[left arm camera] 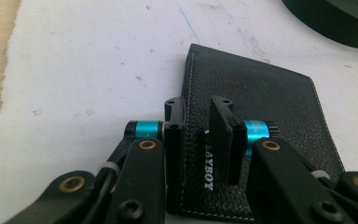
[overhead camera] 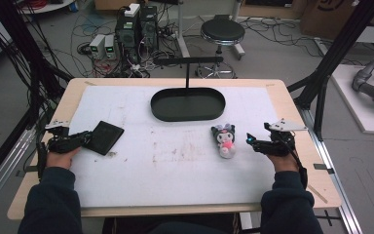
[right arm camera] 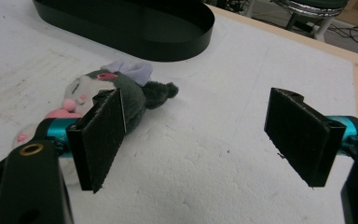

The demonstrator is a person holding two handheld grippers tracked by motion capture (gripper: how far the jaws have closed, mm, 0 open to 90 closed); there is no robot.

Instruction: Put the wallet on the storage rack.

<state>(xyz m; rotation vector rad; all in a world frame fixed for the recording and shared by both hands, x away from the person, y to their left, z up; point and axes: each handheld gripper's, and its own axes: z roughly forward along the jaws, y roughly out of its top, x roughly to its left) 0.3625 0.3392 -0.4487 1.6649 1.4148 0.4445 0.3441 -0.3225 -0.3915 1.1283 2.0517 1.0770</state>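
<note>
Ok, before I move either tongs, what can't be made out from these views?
- Left tongs on the black wallet, left gripper view: the jaws cover the edge they straddle, so a firm pinch cannot be confirmed, and they hide the start of the printed lettering.
- Plush toy, right gripper view: the near jaw of the open right tongs covers its lower body.
- Black oval tray, high view: its dark inside shows no detail.

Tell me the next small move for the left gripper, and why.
Probably close the jaws fully and lift. The left gripper already straddles the near edge of the black wallet, which lies flat on the white mat, with a narrow gap still between the pads. The black tray sits open beyond it.
</note>
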